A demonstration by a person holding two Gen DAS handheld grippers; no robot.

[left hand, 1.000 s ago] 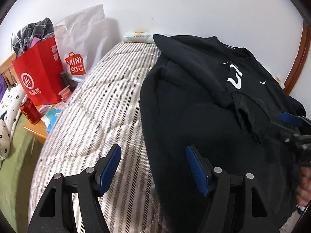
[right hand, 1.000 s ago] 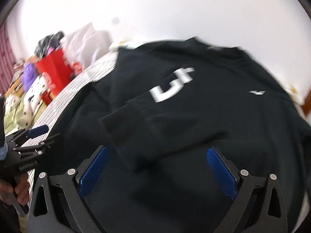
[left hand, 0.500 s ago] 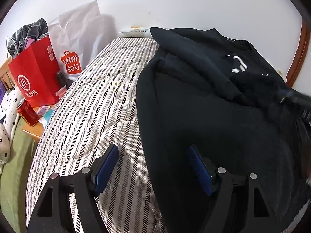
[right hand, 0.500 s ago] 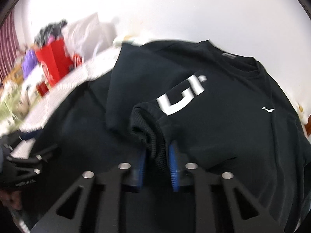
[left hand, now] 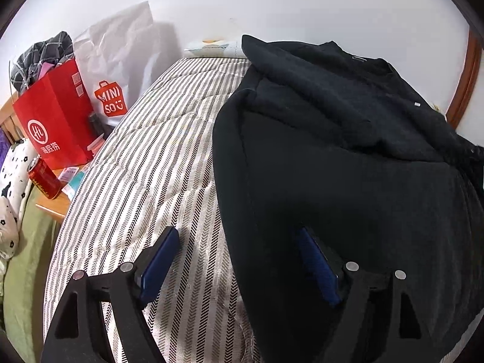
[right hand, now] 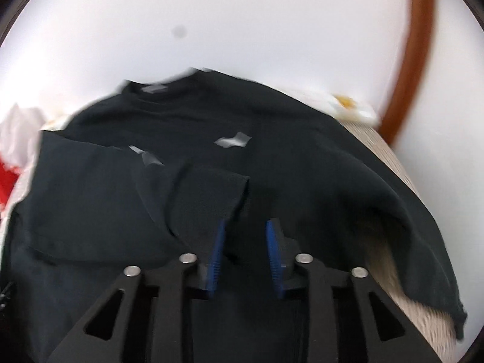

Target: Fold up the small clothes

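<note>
Swinging rightward since a second ago, the right gripper has carried the sleeve cuff across the chest, and its jaws are opening now, the cuff lying just off the left pad, let go. Near left, the left gripper hangs with jaws opening, gripping nothing, straddling the black sweatshirt edge on the striped bedcover. Sleeve fold-in looks done; next, I'd judge, comes the bottom hem, needing both grippers. Its long axis runs near to far, collar toward the wall.
</note>
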